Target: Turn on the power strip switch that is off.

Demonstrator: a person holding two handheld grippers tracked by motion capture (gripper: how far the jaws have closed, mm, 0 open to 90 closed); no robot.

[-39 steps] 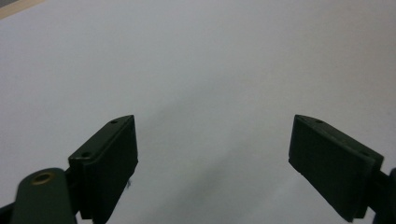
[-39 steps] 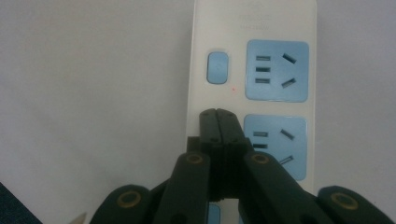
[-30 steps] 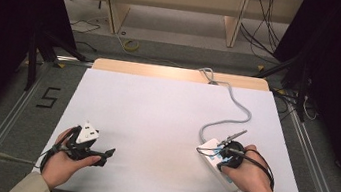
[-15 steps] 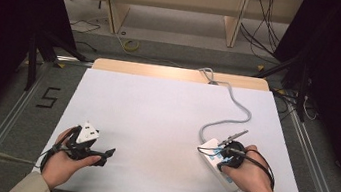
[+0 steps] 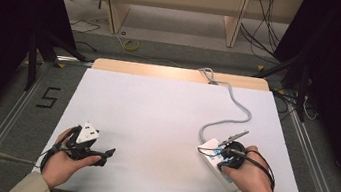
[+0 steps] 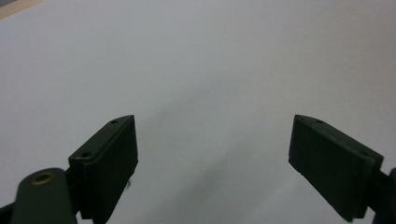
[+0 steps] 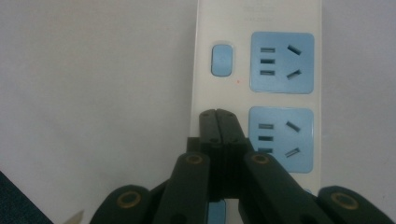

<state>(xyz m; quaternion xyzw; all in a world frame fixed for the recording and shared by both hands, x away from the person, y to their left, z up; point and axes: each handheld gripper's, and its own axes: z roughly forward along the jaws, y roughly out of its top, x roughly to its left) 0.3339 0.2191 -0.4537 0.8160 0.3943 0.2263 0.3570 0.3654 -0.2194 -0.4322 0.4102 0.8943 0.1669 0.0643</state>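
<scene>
While the right gripper (image 7: pixel 217 116) rests its closed, empty jaws on the white plastic power strip (image 7: pixel 257 70) with blue sockets, probably pressing a switch, the left gripper (image 6: pixel 212 154) waits wide open, holding nothing, over the white desk (image 5: pixel 166 110).

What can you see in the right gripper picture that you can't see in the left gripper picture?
The right gripper view shows a white power strip with blue sockets and a small blue switch, under the right gripper, whose jaws are pressed together. The left gripper view shows the left gripper with its jaws wide apart and nothing between them. Both show the white table.
</scene>
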